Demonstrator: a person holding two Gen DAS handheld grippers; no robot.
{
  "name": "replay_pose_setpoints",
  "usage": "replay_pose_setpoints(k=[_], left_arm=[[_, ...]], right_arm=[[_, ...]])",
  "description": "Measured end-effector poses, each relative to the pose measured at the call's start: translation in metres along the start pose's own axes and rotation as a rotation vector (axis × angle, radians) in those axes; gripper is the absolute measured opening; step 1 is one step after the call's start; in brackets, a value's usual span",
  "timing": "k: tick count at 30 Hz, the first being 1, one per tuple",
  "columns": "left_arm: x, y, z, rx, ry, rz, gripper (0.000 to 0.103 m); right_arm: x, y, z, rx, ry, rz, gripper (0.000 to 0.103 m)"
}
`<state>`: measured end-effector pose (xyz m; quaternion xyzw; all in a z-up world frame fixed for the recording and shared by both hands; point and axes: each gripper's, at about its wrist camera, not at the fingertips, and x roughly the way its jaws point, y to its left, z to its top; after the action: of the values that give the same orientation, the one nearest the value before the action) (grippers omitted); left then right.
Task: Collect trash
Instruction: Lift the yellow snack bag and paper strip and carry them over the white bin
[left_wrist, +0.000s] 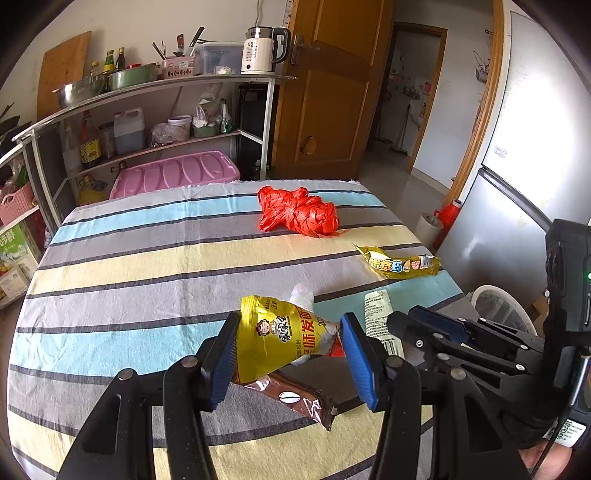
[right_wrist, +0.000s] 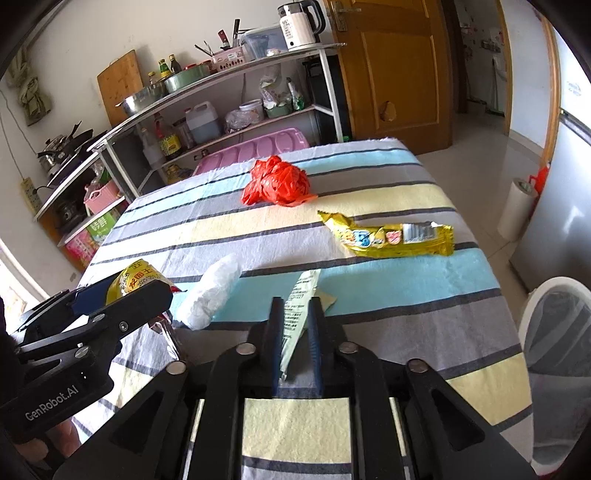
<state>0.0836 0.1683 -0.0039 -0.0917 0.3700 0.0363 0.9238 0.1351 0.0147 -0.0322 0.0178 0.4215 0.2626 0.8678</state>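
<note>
Both grippers angle down over a table (left_wrist: 129, 258) under a striped cloth. The left gripper (left_wrist: 291, 354) clamps its blue pads on a crinkled yellow packet (left_wrist: 280, 332), lifted clear of the cloth; a white plastic wad (left_wrist: 303, 293) pokes out behind the packet, and whether it is pinched too is hard to tell. A glossy brown wrapper (left_wrist: 295, 400) lies flat on the cloth just beneath. The right gripper (right_wrist: 295, 339) has its jaws partly apart around a thin white sachet (right_wrist: 301, 302) that stands tilted between them; the left pad seems to touch it, the right pad stands off, so the grip looks loose. The sachet's lower end is hidden behind the fingers. Farther out on the cloth lie a crumpled red bag (right_wrist: 277, 181) and a shiny gold wrapper (right_wrist: 388, 236), well apart from both tools. A white bin (right_wrist: 554, 332) with a translucent liner stands off the table's right edge, partly cut off.
</note>
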Motion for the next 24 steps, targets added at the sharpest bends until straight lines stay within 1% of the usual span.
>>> replay_pose_setpoints(k=[1,4,10,13,15,17,20,24], left_arm=[[0.000,0.002,-0.001,-0.002,0.001,0.003,0.054],[0.003,0.008,-0.003,-0.013,0.009,0.010,0.054],[0.009,0.016,-0.007,-0.025,0.019,0.013,0.054],[0.012,0.019,-0.008,-0.035,0.025,0.015,0.054],[0.014,0.020,-0.009,-0.035,0.026,0.018,0.054],[0.016,0.021,-0.008,-0.038,0.030,0.016,0.054],[0.017,0.021,-0.008,-0.040,0.032,0.015,0.054],[0.017,0.021,-0.008,-0.040,0.034,0.020,0.054]], right_arm=[[0.004,0.001,-0.001,-0.001,0.008,-0.007,0.043],[0.016,0.009,-0.002,-0.014,0.041,-0.010,0.043],[0.029,0.017,-0.006,-0.047,0.064,-0.070,0.043],[0.031,0.021,-0.006,-0.074,0.061,-0.094,0.043],[0.032,0.022,-0.006,-0.086,0.061,-0.108,0.040],[0.033,0.022,-0.007,-0.093,0.061,-0.118,0.031],[0.033,0.024,-0.007,-0.102,0.060,-0.124,0.027],[0.032,0.024,-0.007,-0.107,0.055,-0.128,0.026]])
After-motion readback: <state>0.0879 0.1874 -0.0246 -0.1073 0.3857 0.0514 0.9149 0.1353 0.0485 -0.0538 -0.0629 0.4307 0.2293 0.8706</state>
